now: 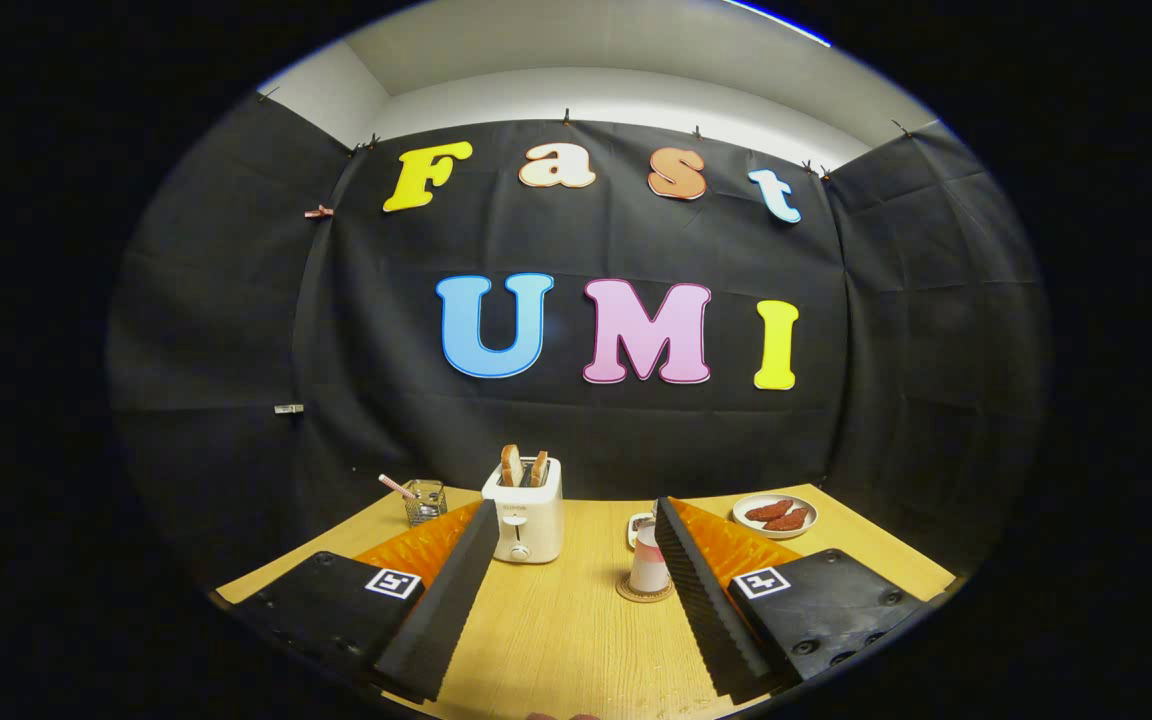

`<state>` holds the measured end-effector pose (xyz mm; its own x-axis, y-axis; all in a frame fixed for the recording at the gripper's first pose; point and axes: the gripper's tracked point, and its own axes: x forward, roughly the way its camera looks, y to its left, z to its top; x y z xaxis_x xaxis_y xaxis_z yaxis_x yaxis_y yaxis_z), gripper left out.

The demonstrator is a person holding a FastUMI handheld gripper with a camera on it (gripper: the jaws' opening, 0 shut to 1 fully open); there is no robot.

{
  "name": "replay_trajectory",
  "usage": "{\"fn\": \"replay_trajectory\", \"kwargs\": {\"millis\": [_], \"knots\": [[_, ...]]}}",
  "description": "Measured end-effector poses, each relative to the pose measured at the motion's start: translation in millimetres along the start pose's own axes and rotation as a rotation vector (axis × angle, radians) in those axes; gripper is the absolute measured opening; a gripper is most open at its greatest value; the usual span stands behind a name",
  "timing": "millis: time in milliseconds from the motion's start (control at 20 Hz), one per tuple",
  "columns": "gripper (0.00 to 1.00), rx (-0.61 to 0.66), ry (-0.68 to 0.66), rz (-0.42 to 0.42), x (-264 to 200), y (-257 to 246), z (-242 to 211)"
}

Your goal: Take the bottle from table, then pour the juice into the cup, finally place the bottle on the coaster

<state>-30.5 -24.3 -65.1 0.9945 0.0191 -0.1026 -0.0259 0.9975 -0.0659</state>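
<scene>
The gripper (576, 590) hangs open over the table (556, 640); a bottle (649, 565) stands on a coaster (644, 596) beside its right finger, a toaster (524, 510) beyond.

The gripper (571, 590) hovers level, jaws spread wide, holding nothing.

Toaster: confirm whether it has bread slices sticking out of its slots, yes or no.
Yes. Two browned bread slices stand up out of the white toaster, which sits on the table beyond the open gripper.

Even, bright overhead light; pale wooden bench (576, 620) well lit, soft short shadows, no glare. Sharp centre, strong fisheye bending twd edges.
</scene>
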Motion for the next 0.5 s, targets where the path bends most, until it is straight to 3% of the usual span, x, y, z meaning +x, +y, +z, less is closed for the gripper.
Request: {"fn": "replay_trajectory", "kwargs": {"millis": [500], "knots": [[0.97,0.015,-0.001,-0.022,9.4,-14.0,0.3]]}}
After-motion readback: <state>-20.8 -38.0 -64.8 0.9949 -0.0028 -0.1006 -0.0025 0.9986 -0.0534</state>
